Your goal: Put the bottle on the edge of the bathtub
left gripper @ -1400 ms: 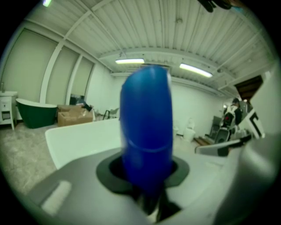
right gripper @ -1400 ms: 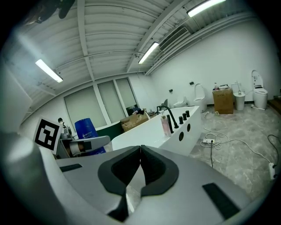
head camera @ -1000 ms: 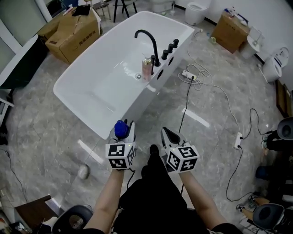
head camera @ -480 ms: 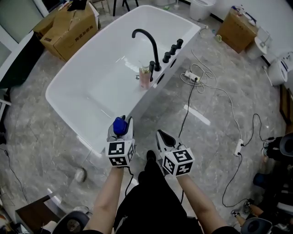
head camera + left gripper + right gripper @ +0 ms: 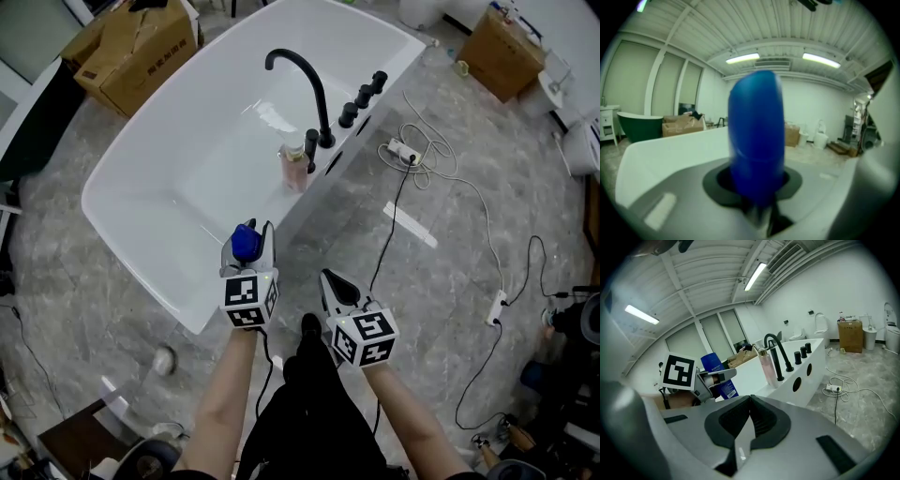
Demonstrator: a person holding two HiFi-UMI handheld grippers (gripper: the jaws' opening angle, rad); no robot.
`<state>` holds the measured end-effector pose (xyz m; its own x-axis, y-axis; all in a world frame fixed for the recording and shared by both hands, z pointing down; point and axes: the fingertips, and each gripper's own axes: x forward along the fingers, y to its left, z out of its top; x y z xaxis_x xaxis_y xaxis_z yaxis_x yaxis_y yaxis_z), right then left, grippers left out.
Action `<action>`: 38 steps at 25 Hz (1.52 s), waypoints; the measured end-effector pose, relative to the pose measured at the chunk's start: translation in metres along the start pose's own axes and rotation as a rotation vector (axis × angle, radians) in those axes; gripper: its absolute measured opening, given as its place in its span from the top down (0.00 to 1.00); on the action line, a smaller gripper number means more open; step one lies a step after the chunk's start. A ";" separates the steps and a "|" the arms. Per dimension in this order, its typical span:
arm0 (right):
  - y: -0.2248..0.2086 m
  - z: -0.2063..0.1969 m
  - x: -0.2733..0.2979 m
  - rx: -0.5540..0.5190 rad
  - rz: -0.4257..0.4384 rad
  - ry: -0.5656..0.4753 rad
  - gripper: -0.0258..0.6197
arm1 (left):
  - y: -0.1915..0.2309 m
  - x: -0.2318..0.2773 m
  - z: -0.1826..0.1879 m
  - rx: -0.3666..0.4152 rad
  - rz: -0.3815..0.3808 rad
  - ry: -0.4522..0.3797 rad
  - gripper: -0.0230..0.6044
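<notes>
Standing upright between left tongs: blue bottle.

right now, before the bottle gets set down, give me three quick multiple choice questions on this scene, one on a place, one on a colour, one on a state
1. Where does the pink bottle stand?
A. on the floor by the cables
B. on the bathtub rim, beside the black faucet
C. on a cardboard box

2. What colour is the bottle held in the left gripper?
A. green
B. white
C. blue

3. How does the right gripper stand?
A. shut, with nothing in it
B. shut on a bottle
C. wide open

Answers:
1 B: the head view shows it upright on the rim right next to the faucet's base.
2 C: the left gripper view is filled by a blue bottle between the jaws.
3 A: the right gripper view shows the jaws together with nothing between them.
</notes>
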<state>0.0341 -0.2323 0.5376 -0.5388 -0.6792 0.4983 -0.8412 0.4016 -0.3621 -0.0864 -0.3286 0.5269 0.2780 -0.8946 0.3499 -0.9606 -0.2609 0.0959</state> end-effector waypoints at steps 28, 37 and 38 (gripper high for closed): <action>-0.053 -0.021 0.061 0.057 -0.011 0.060 0.95 | 0.030 0.135 -0.018 0.054 0.062 -0.038 0.78; -0.057 -0.019 0.067 0.053 -0.008 0.058 0.95 | 0.028 0.150 -0.020 0.064 0.050 -0.042 0.78; -0.057 -0.019 0.067 0.052 -0.008 0.058 0.95 | 0.028 0.150 -0.021 0.064 0.048 -0.042 0.78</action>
<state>0.0447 -0.2890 0.6067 -0.5347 -0.6454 0.5455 -0.8430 0.3626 -0.3973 -0.0716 -0.4630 0.6017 0.2330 -0.9206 0.3134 -0.9709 -0.2388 0.0202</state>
